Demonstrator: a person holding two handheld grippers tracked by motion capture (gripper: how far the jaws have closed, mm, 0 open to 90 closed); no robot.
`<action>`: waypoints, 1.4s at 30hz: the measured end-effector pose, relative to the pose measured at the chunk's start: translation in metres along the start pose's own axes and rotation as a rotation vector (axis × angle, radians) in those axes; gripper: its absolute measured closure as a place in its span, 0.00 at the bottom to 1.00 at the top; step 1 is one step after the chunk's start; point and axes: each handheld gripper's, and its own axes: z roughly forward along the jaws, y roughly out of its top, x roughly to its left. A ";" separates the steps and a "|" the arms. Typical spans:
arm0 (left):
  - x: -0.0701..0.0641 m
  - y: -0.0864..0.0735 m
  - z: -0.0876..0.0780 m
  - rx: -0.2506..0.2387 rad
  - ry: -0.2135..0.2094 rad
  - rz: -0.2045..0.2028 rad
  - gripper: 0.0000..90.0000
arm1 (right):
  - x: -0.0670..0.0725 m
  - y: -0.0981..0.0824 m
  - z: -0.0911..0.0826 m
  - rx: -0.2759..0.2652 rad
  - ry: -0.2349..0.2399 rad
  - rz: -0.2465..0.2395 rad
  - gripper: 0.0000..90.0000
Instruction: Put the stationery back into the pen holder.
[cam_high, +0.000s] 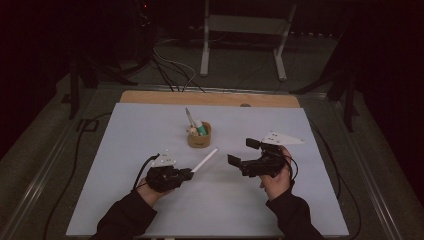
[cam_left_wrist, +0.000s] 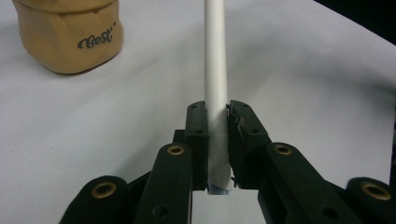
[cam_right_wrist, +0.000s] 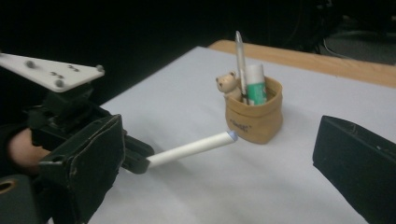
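Up close, left gripper (cam_left_wrist: 217, 140) (jaws clamped) pinches white stick (cam_left_wrist: 215, 70).

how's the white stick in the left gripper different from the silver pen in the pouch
The white stick is thicker and plain white; the silver pen is thin and metallic with a pointed tip. The stick lies nearly level, clamped at one end in the left gripper; the pen stands upright in the tan pouch. Both are long, straight and slim.

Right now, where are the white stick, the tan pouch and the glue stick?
white stick (cam_high: 206, 160), high view, middle of its shaft.
tan pouch (cam_right_wrist: 256, 120), right gripper view, front wall.
glue stick (cam_right_wrist: 256, 84), right gripper view, white upper body.
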 end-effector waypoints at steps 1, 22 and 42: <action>0.000 0.000 0.000 0.000 -0.001 0.001 0.89 | 0.000 0.000 0.001 -0.002 -0.006 0.005 0.02; 0.000 0.000 -0.004 -0.065 -0.002 0.001 0.89 | -0.016 -0.018 0.034 0.070 0.046 0.252 0.02; -0.006 -0.001 -0.004 -0.102 -0.032 0.034 0.89 | -0.015 -0.025 0.045 0.059 0.089 0.452 0.22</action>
